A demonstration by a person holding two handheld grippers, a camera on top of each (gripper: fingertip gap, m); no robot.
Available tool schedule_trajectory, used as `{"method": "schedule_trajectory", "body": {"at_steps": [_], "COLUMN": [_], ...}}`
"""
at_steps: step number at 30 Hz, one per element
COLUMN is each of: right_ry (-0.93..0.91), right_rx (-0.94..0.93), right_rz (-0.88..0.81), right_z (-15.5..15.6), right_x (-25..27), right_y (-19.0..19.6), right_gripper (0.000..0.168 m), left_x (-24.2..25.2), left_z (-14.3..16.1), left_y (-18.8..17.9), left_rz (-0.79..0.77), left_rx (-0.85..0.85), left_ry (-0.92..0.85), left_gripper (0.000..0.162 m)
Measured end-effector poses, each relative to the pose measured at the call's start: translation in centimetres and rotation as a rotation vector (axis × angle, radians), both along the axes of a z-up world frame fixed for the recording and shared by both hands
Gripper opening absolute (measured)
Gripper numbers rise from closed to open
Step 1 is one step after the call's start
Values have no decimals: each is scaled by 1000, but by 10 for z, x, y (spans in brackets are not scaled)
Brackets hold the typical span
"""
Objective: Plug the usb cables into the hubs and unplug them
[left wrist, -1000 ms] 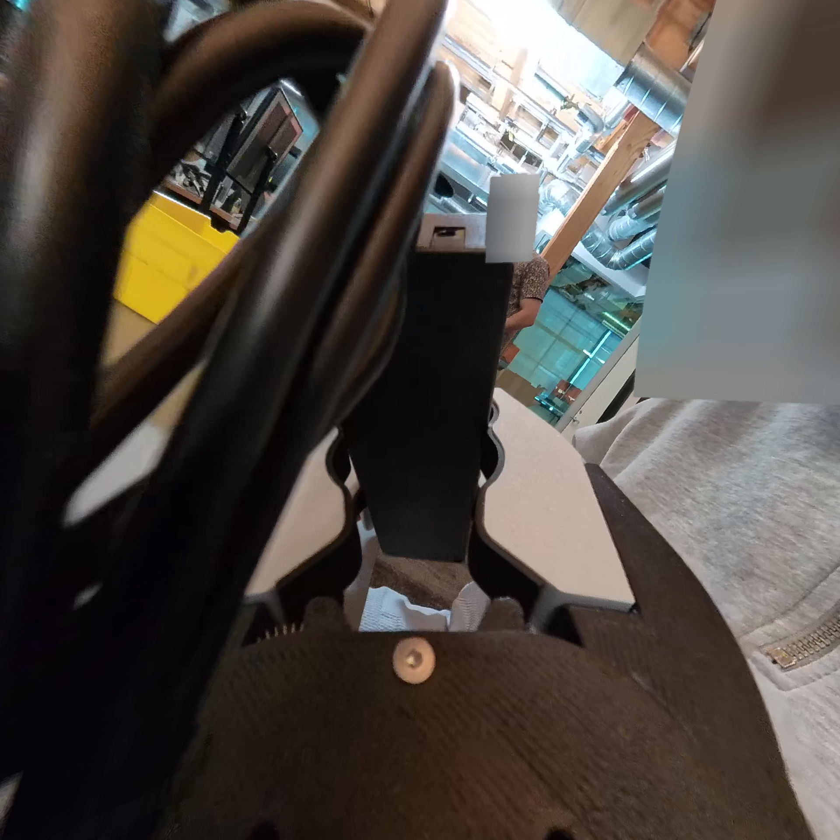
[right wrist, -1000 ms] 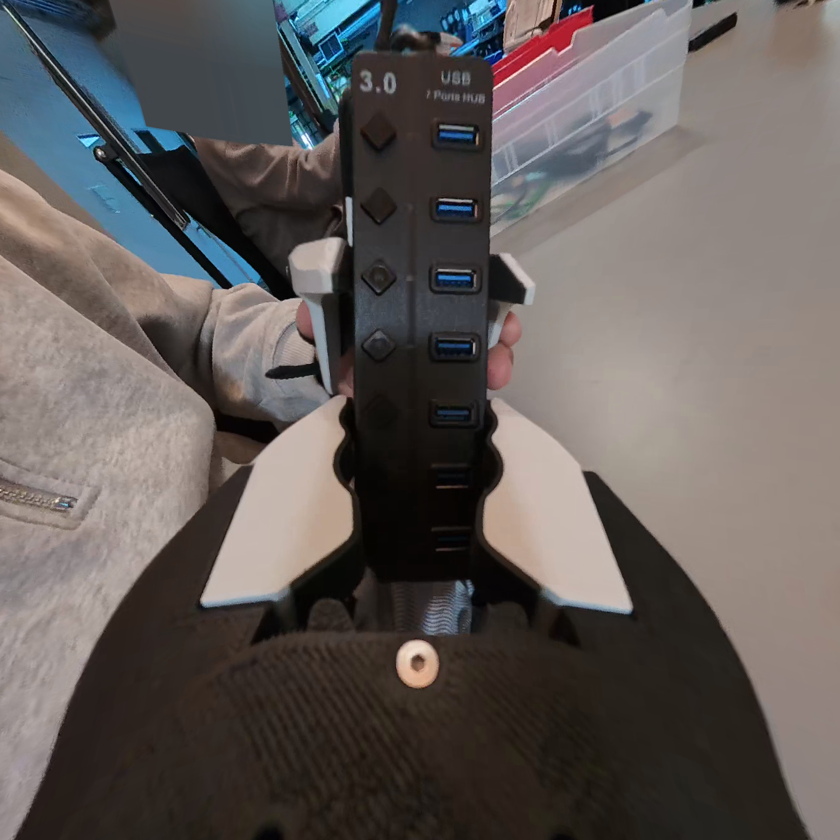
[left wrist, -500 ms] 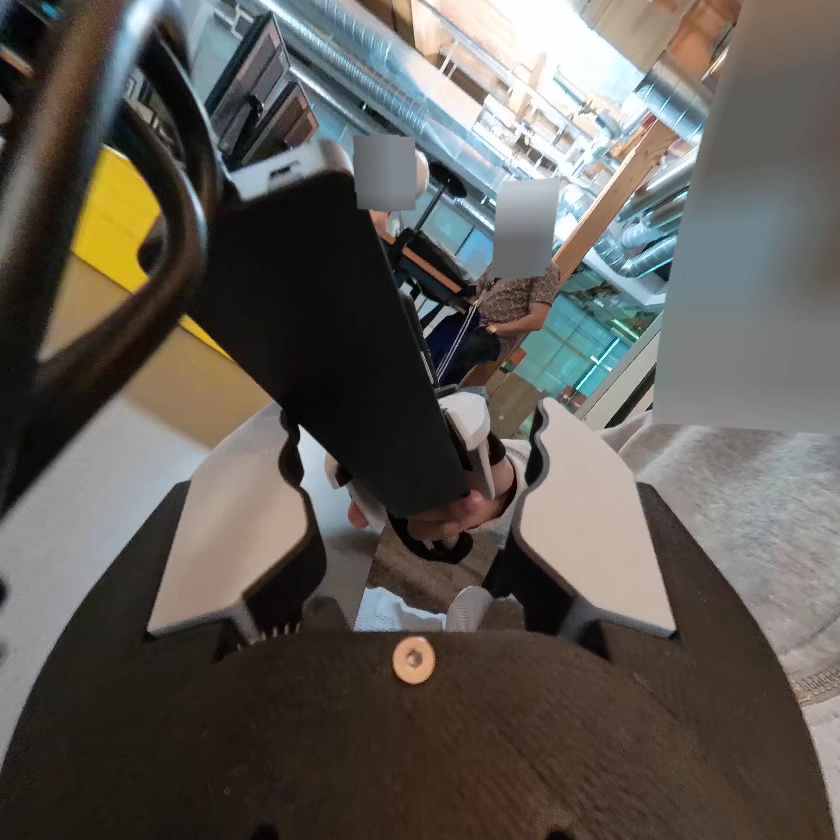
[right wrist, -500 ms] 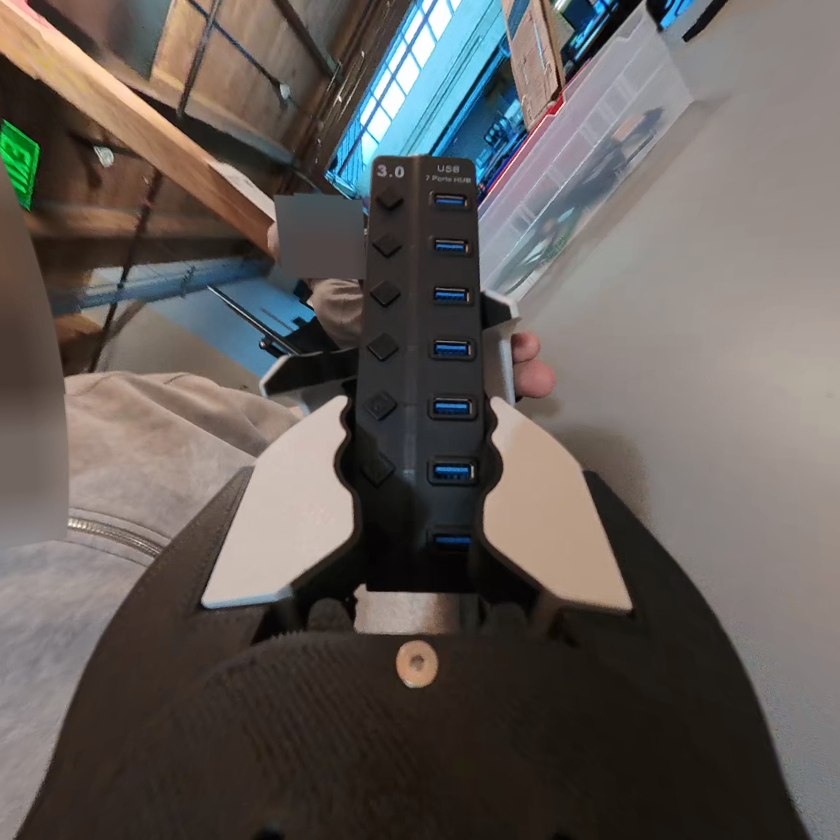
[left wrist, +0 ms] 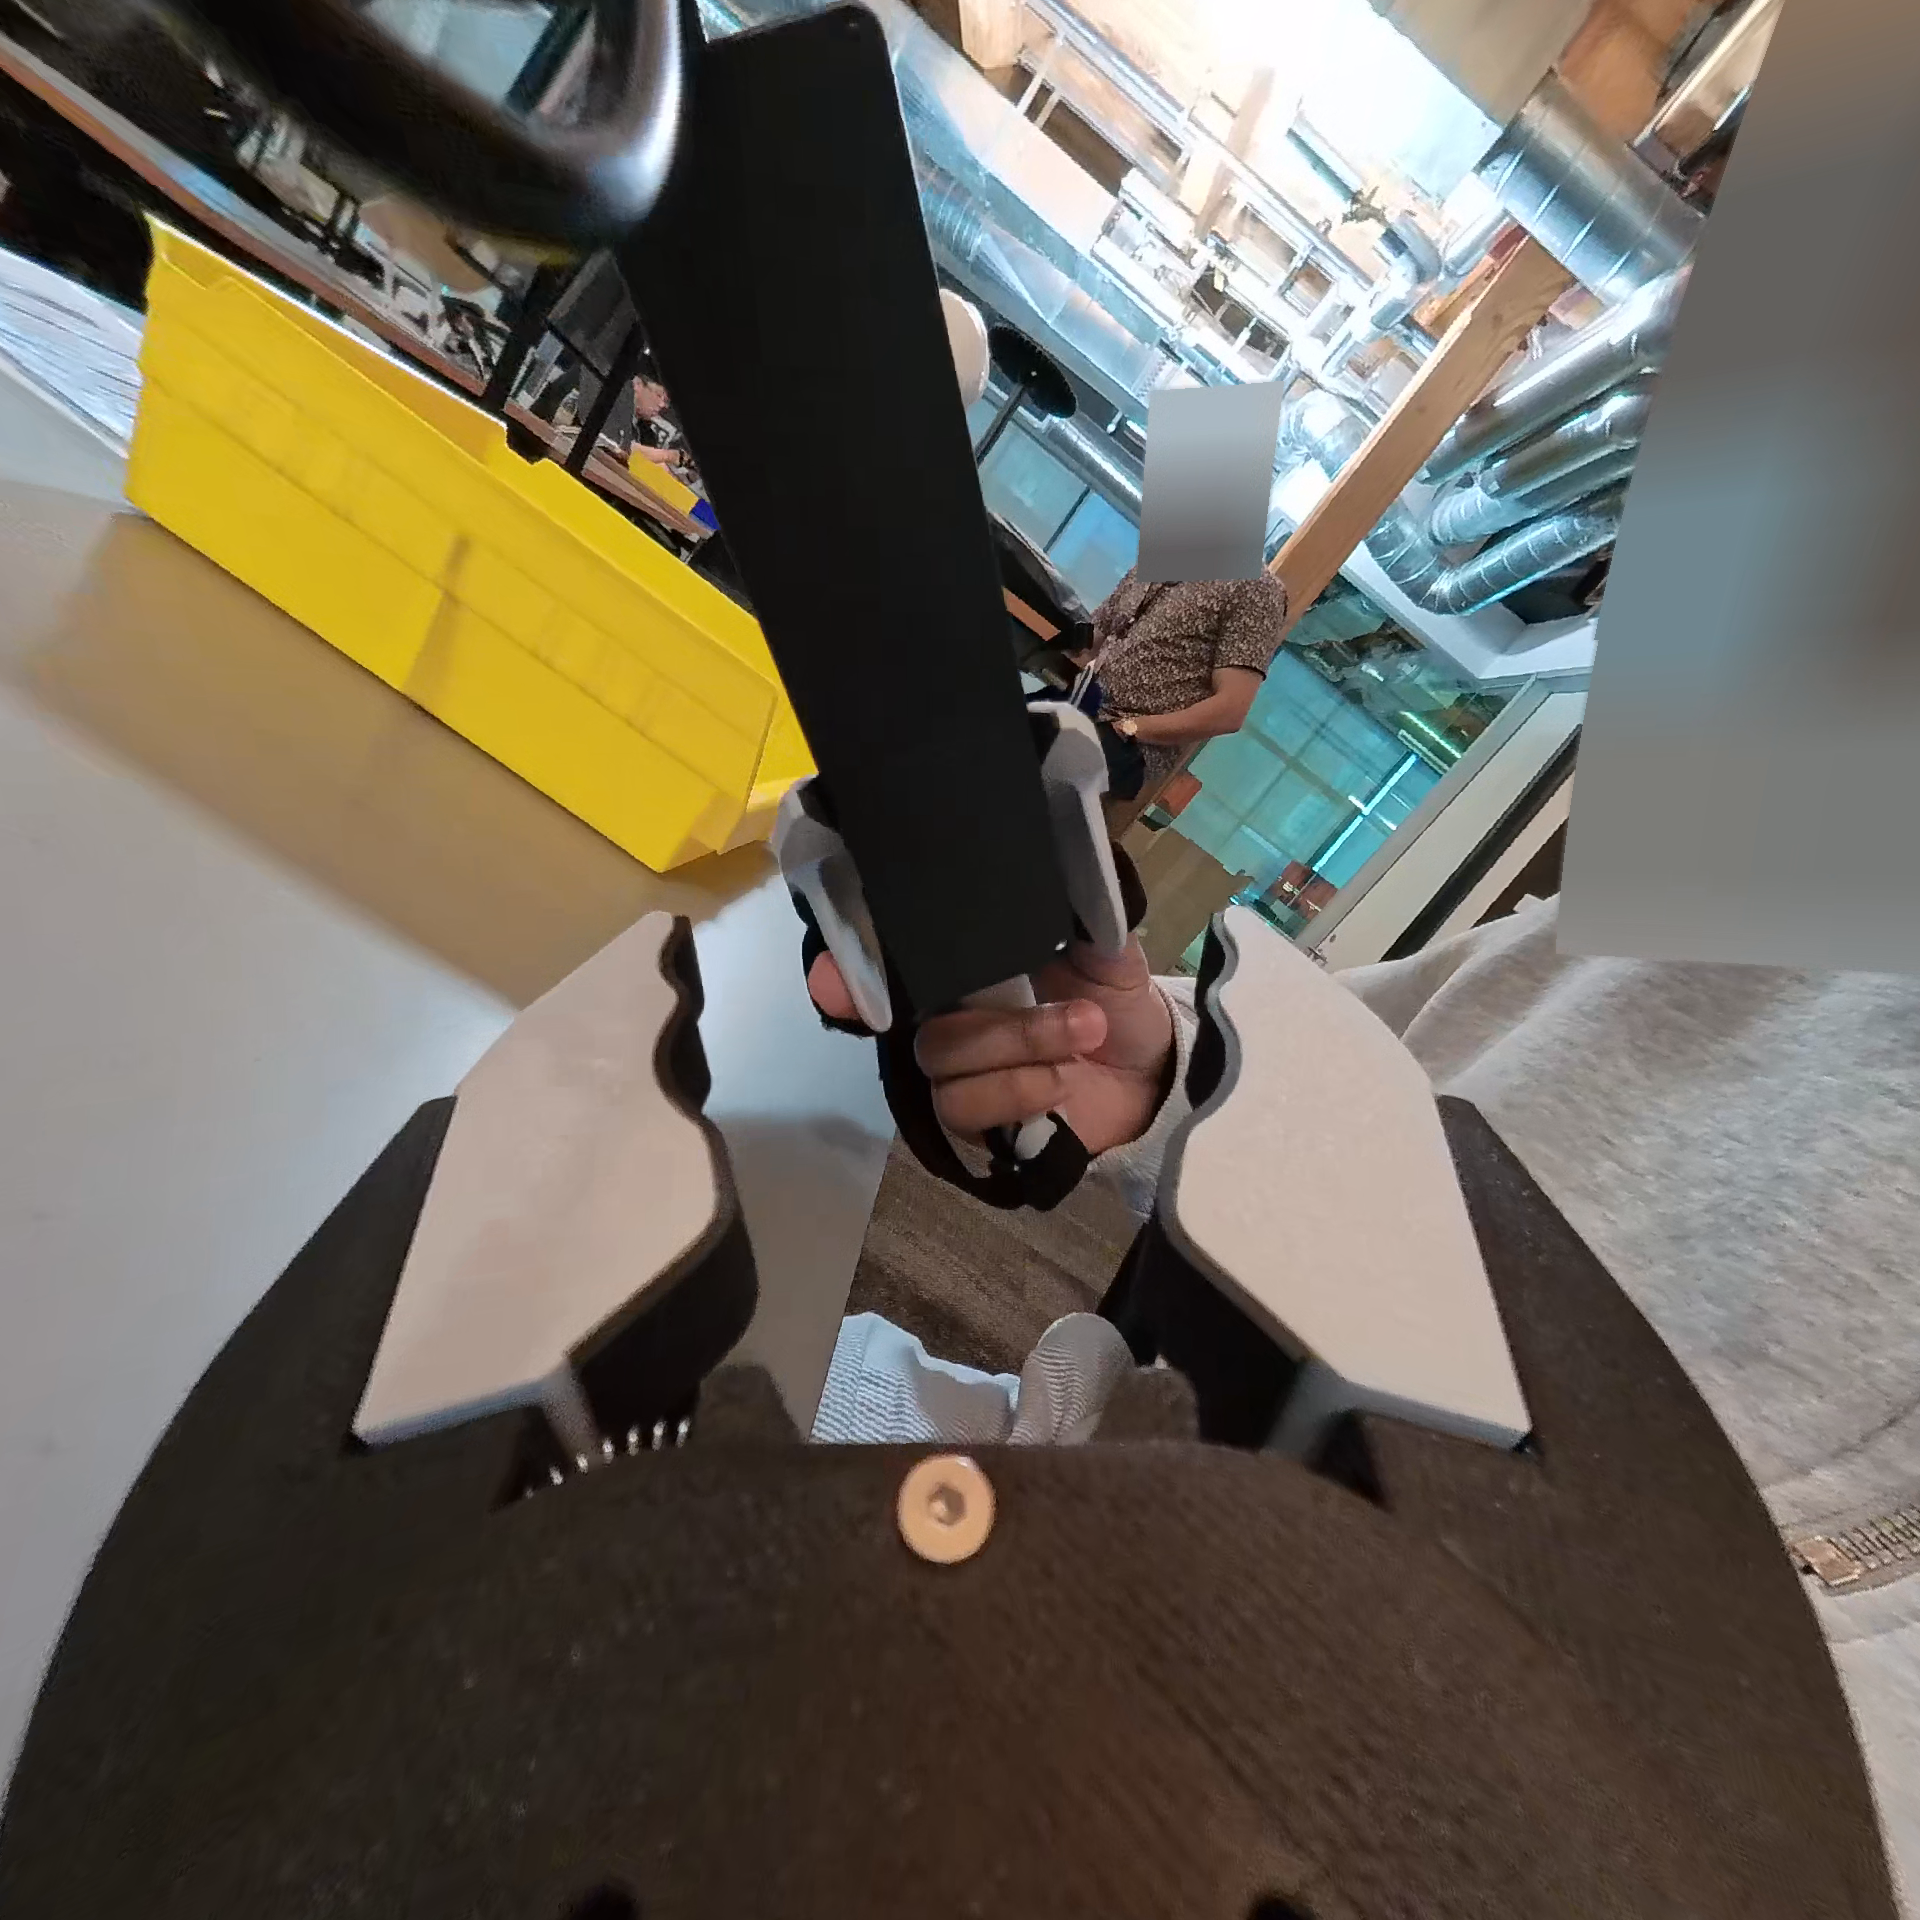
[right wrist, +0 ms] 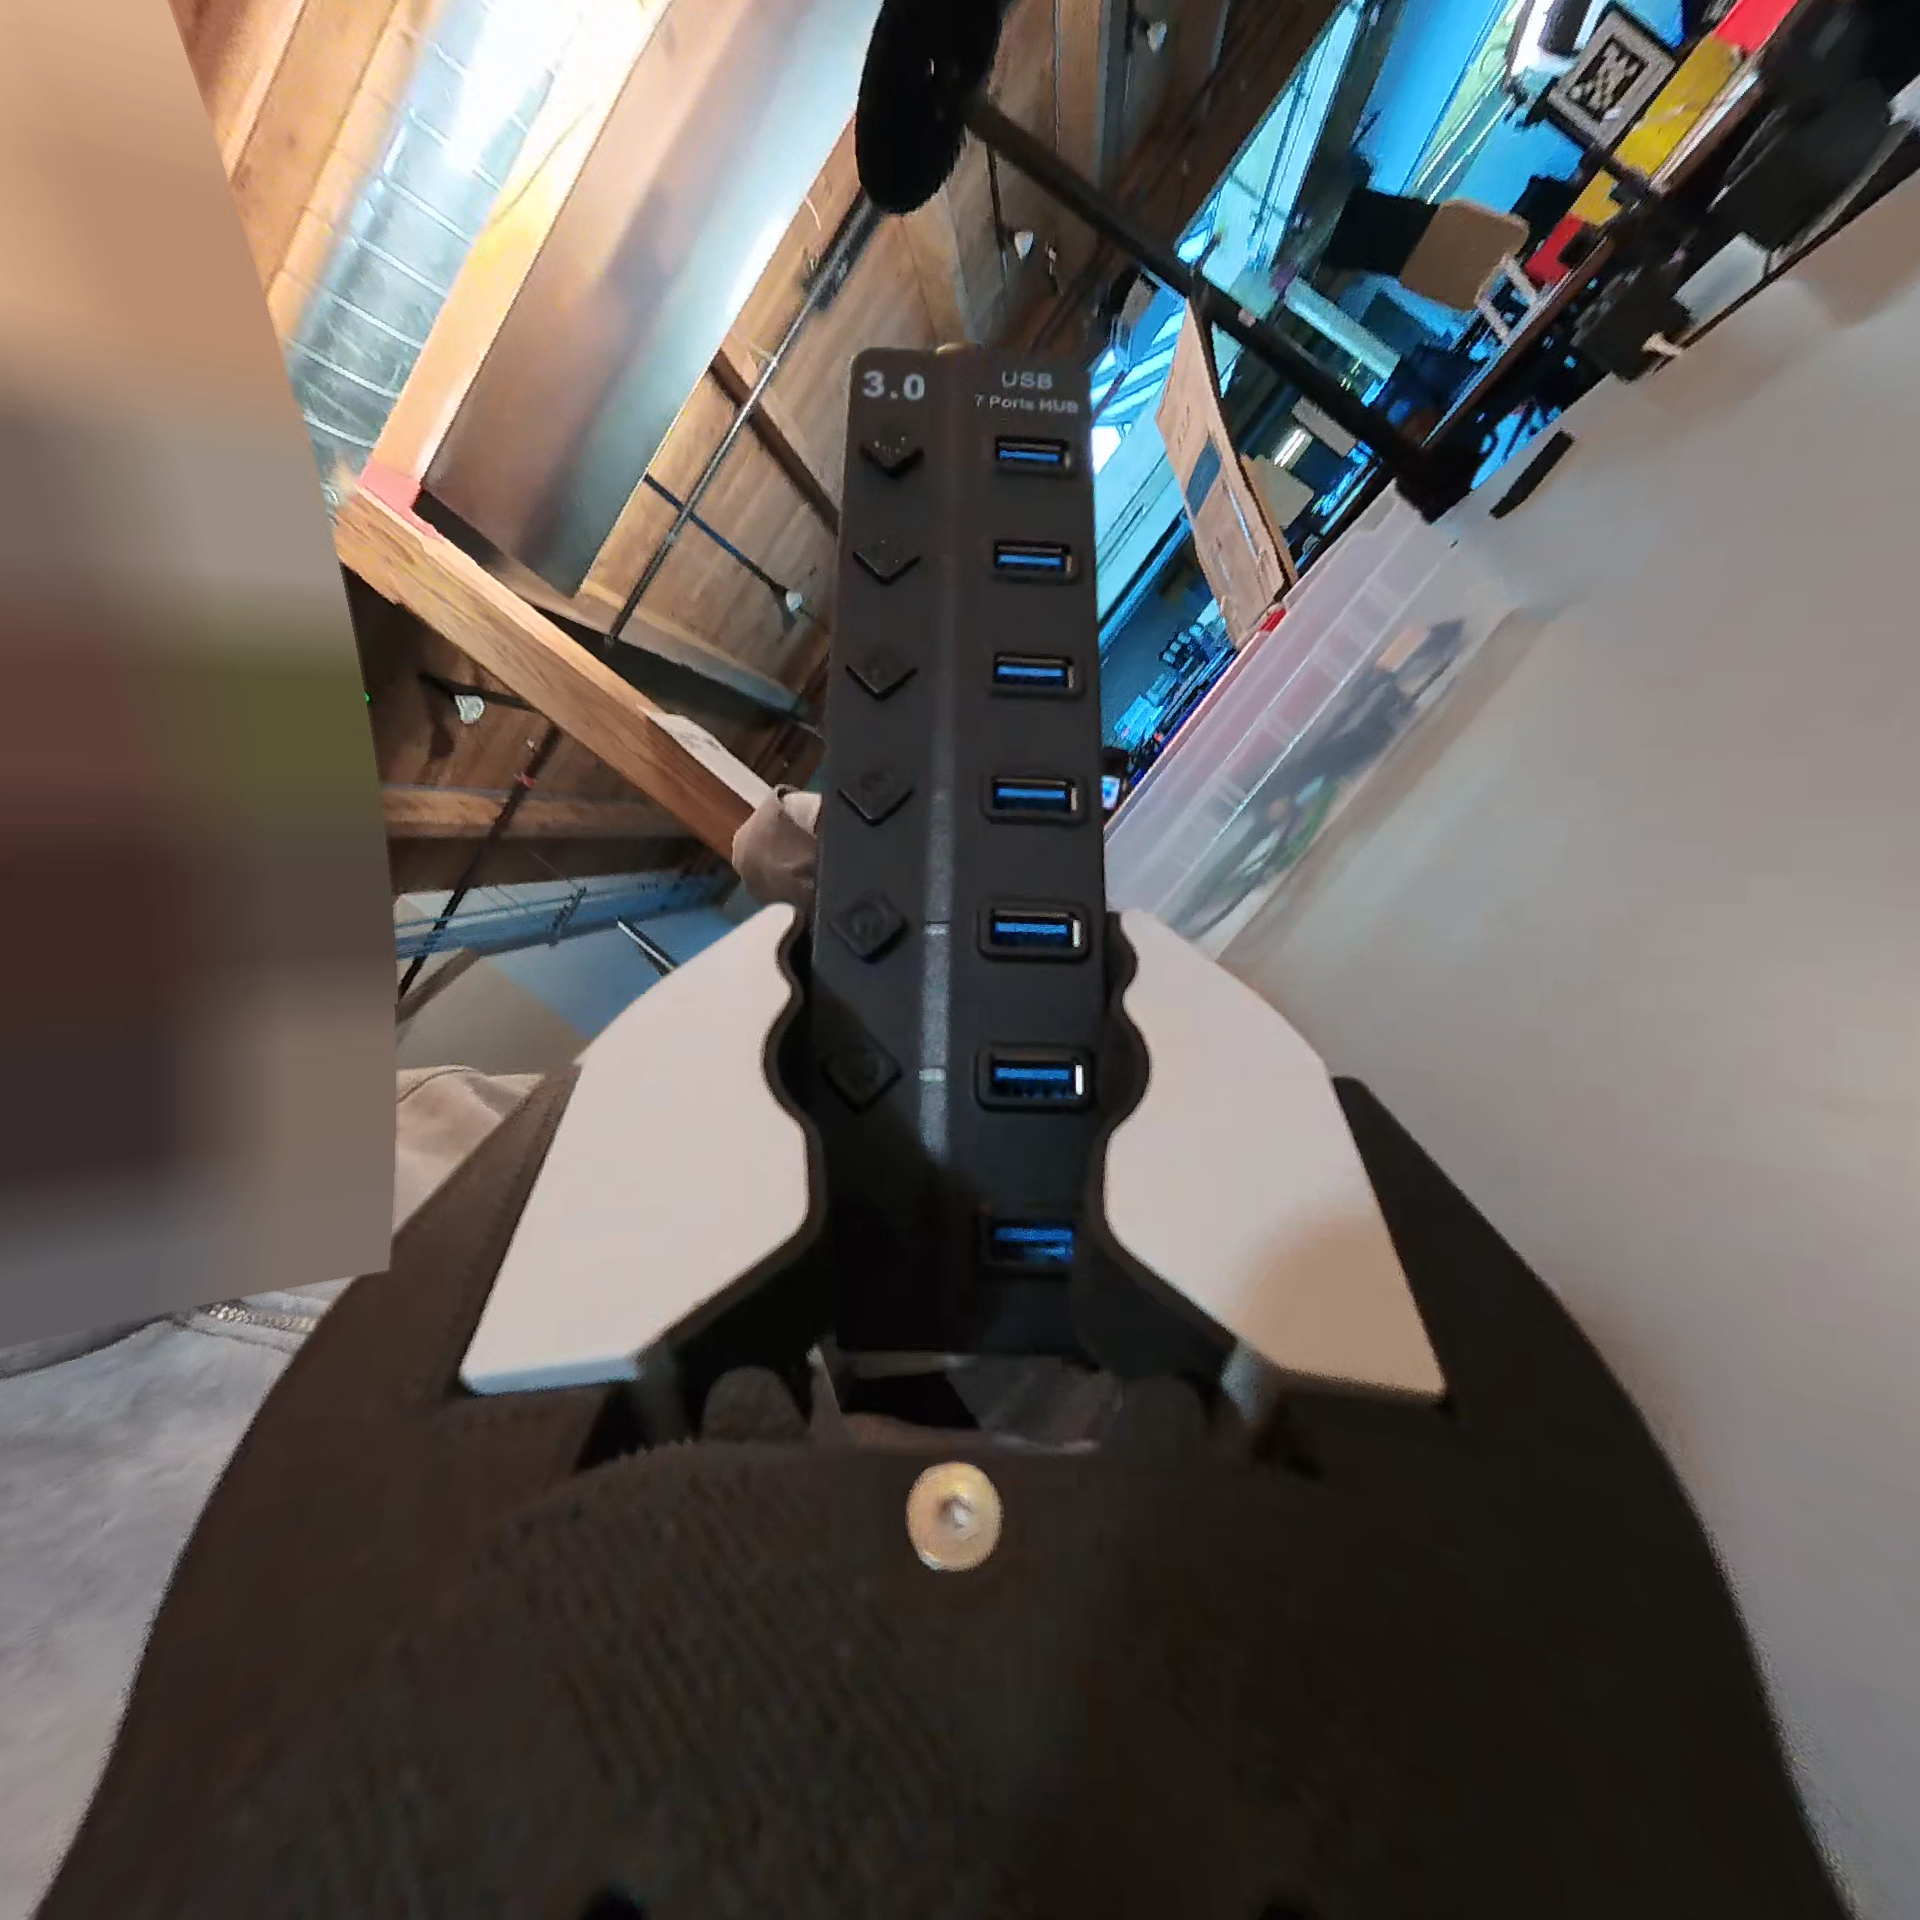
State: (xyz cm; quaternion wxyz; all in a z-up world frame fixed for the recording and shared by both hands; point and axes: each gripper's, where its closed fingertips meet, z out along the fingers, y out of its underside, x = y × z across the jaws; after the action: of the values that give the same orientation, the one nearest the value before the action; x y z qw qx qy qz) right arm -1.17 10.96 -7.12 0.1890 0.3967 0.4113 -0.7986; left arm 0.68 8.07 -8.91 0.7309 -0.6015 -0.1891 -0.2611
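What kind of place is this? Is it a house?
Probably not a house: more likely a workshop or lab. Bare metal ducts run overhead, a yellow bin sits on the table, and shelves hold gear.

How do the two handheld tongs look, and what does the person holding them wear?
Both tongs, left and right, have a black, rough-textured body with a silver hex screw at the centre. Each carries two light grey, flat, wedge-shaped fingers with wavy black inner edges. The person wears a light grey sweatshirt with a metal zipper.

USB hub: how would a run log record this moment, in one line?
right gripper shut on long black USB hub | left gripper open, empty | ports vacant
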Motion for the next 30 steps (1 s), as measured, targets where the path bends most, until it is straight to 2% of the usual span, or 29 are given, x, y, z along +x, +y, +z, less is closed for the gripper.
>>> {"method": "schedule_trajectory", "body": {"at_steps": [17, 21, 27, 30], "right_ry": [-85, -105, -143, -147], "right_rx": [51, 82, 65, 77], "right_rz": [-114, -139, -155, -149], "right_z": [-18, -23, -29, -30], "right_x": [-15, -18, -21, -20], "right_y": [17, 20, 25, 23], "right_gripper": [53, 53, 54, 54], "left_x": [20, 31, 63, 69], "left_z": [-3, -3, 1, 5], "left_y": [7, 8, 6, 5], "left_rz": [-105, -174, -369, -361], "left_rx": [2, 4, 29, 37], "left_ry": [-35, -47, -51, 32], "left_gripper": [82, 78, 72, 69]}}
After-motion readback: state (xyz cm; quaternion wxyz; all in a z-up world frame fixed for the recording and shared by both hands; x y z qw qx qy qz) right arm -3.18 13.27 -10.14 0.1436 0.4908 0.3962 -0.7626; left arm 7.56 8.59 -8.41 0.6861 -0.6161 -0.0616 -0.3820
